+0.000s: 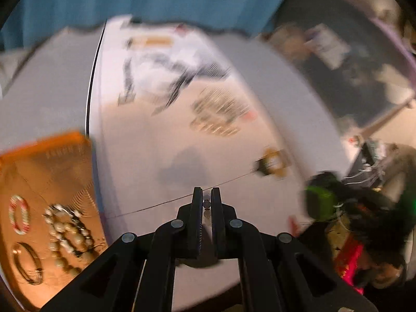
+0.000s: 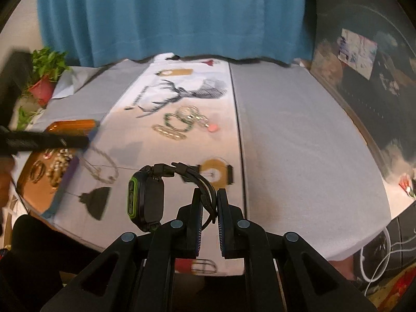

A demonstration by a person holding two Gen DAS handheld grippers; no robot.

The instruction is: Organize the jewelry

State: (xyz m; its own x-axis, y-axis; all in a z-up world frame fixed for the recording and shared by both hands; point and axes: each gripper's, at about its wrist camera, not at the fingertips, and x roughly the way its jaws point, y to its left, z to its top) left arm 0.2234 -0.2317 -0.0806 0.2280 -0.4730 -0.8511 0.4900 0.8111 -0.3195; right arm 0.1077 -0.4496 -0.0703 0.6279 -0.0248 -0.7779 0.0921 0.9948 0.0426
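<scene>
Left gripper (image 1: 207, 202) clenched on something tiny and beaded (we cannot identify it through blur). Right gripper (image 2: 210, 205) grasps the watch (image 2: 145, 197) by its strap, above the table (image 2: 299, 143); orange box (image 1: 52, 182) partly cut off.

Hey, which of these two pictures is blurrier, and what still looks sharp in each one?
Left wrist view: heavy motion smear over the table and the loose jewelry pile; only the left gripper, shut on a thin chain, is crisp. Right wrist view: much sharper, with the right gripper and the watch whose strap it holds clear, fisheye bending the table edges.
</scene>
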